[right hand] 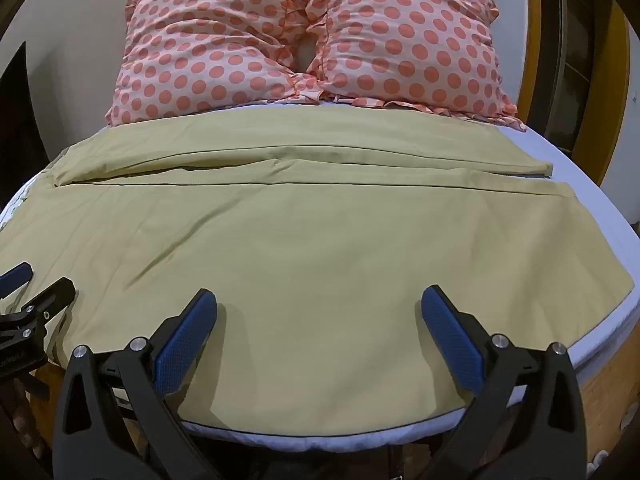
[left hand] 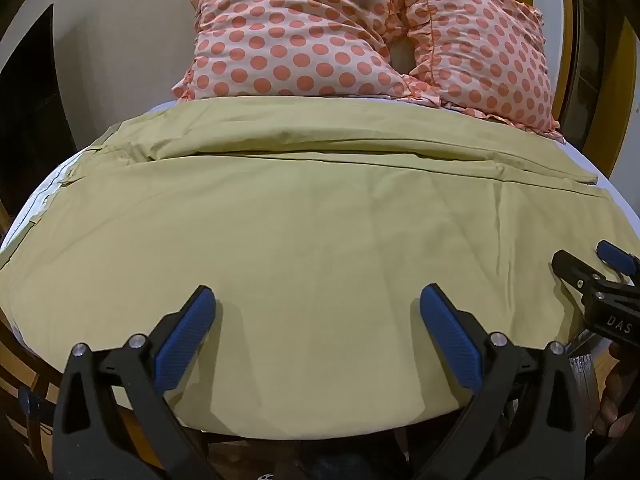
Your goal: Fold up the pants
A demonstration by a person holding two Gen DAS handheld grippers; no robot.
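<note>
The left gripper point(left hand: 318, 334) had its jaws spread wide, its two blue pads point(left hand: 186, 338) well apart and holding nothing; they sat low over the near part of the pants point(left hand: 304, 232), though whether the tips pressed into the cloth could not be told. The right gripper point(right hand: 319, 336) matched it, jaws wide and empty, above the same near stretch of fabric. Each gripper showed at the edge of the other's view (the right one at the far right of the left camera, the left one at the far left of the right camera).

The pants point(right hand: 296, 232) were a pale olive-yellow cloth, spread flat across a bed point(right hand: 592, 200) covered in a white sheet. One leg lay nearer, broad and fairly smooth with a few light creases; the other lay beyond it, parallel, with a long seam line between them. Behind the pants, two pillows point(right hand: 304, 44) in pink with coral polka dots and ruffled edges leaned side by side, touching.
</note>
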